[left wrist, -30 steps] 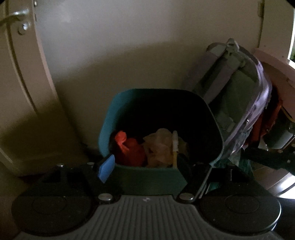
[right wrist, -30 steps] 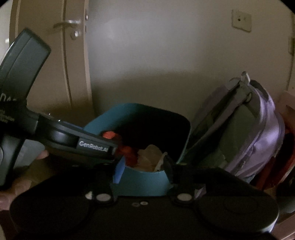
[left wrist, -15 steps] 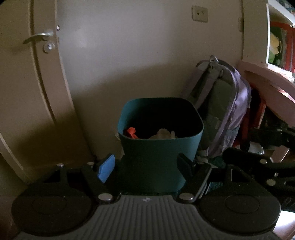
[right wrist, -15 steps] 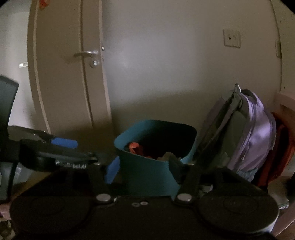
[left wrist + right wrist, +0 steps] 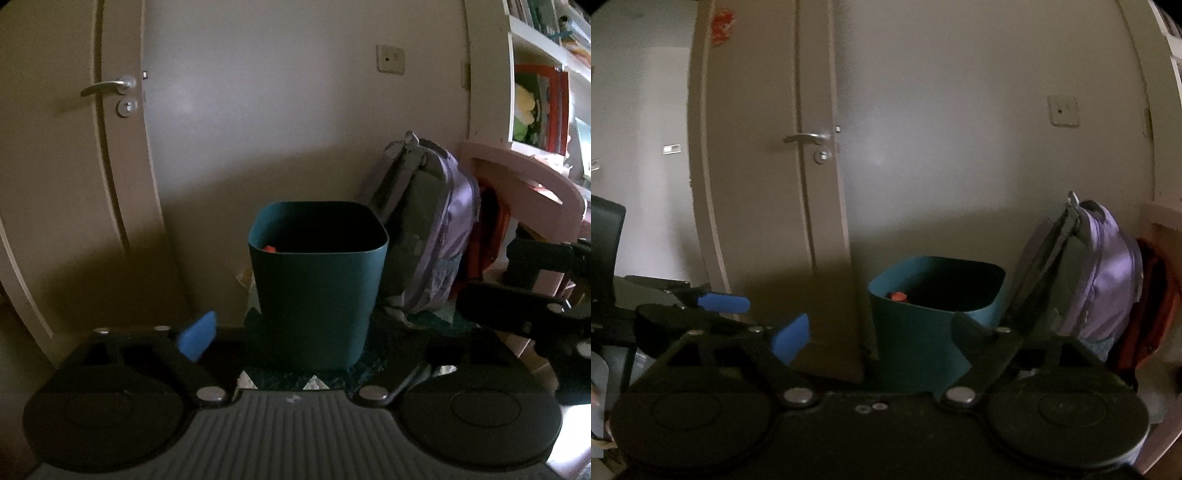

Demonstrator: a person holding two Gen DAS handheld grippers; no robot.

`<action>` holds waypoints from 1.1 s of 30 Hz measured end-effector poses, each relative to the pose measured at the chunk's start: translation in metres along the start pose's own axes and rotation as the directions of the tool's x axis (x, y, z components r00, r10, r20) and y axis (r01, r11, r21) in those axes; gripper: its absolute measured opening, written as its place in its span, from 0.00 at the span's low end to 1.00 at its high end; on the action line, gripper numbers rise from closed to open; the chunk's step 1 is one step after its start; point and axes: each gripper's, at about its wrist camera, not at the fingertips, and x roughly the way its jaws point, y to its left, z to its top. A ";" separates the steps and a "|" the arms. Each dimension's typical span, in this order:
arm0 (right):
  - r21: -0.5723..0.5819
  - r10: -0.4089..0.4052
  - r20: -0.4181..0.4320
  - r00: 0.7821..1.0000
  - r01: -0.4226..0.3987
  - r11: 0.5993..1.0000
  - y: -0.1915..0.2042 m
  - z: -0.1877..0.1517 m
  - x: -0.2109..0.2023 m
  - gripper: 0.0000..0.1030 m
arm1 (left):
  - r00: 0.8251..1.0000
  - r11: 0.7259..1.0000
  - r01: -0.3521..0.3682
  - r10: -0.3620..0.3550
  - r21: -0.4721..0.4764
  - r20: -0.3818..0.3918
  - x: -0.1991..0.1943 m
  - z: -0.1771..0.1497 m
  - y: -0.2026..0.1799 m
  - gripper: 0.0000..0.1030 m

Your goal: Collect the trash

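A teal trash bin stands on the floor by the wall, a short way in front of both grippers. Only a bit of red trash shows above its near rim; the rest of its contents are hidden. My left gripper faces the bin with its jaws opening wide and nothing between them. In the right wrist view the bin sits right of centre with the red trash at its rim. My right gripper is opening too, and holds nothing. The left gripper shows at the left.
A purple backpack leans on the wall right of the bin, with a red bag behind it. A closed door is at the left. A pink desk and bookshelf stand at the right. A dark rug lies under the bin.
Both grippers have drawn back from the bin, which now looks smaller and farther off. Both pairs of jaws have spread wider. The trash inside has sunk below the rim line.
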 end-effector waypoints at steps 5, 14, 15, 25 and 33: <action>0.009 0.014 0.028 1.000 -0.014 1.000 0.008 -0.005 -0.011 0.96 | 1.000 1.000 0.010 -0.009 -0.017 0.021 -0.016 -0.010 0.001 0.96; 0.031 0.015 0.073 0.997 -0.018 0.999 0.009 -0.008 -0.027 1.00 | 0.998 0.995 0.049 -0.046 -0.087 0.039 -0.033 -0.017 0.010 0.99; 0.029 0.016 0.072 0.997 -0.018 0.999 0.009 -0.009 -0.027 1.00 | 0.998 0.994 0.054 -0.050 -0.096 0.043 -0.034 -0.017 0.012 0.99; 0.025 -0.028 0.089 0.996 0.026 0.999 0.007 -0.015 -0.033 1.00 | 0.997 0.991 0.062 -0.057 -0.117 0.047 -0.041 -0.020 0.013 0.99; 0.051 -0.041 0.095 0.995 0.036 0.998 0.004 -0.017 -0.035 1.00 | 0.997 0.992 0.061 -0.057 -0.108 0.047 -0.044 -0.022 0.011 0.99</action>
